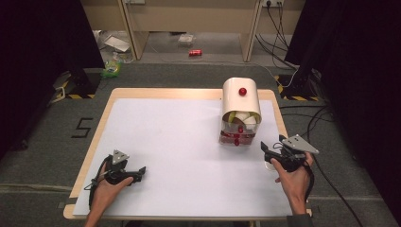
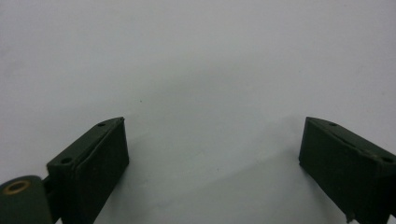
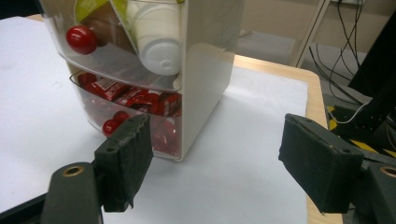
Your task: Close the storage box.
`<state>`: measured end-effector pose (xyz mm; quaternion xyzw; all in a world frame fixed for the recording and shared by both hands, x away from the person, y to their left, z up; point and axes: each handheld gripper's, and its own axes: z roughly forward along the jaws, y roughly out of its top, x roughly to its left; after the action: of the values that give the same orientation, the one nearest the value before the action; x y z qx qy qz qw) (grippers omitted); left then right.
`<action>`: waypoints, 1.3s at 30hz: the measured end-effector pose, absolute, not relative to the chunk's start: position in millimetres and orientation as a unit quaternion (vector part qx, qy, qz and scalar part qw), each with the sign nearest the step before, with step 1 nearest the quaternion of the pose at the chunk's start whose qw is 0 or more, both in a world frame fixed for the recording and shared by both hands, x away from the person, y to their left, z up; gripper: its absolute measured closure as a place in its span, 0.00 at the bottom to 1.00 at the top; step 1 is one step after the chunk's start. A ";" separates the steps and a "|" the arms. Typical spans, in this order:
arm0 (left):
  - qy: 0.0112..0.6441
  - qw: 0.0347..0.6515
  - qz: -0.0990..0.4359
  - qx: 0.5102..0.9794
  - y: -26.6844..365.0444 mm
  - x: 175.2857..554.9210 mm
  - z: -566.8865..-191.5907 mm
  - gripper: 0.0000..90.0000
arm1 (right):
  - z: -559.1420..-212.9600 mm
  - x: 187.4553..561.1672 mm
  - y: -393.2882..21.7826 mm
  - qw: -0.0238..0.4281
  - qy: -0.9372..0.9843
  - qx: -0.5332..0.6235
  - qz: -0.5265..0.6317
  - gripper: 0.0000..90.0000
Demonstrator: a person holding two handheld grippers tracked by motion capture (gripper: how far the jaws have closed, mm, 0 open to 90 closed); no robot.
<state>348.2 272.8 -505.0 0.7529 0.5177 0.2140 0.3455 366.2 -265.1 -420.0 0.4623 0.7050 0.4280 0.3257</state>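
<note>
Cream plastic cabinet (image 1: 241, 101) with 2 clear drawers stands at the table's (image 1: 118, 97) far right; right gripper (image 3: 215, 161), spread and empty, faces its corner. Left gripper (image 2: 212, 154) rests spread, empty. Risk: a misaimed jaw could shove the light cabinet instead of catching the red knob (image 3: 110, 127).

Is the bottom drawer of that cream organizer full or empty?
Stocked. Through the clear front of the bottom drawer, the right gripper view shows red packets piled inside, nearly to its rim.
</note>
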 end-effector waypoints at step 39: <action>0.518 0.345 0.214 0.753 272.8 348.2 -505.0 0.08 | -435.1 331.9 -265.8 0.303 0.728 0.452 0.417 0.28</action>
<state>348.2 272.8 -505.0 0.7529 0.5176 0.2142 0.3454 331.9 -265.8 -435.1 0.4516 0.7282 0.4172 0.3026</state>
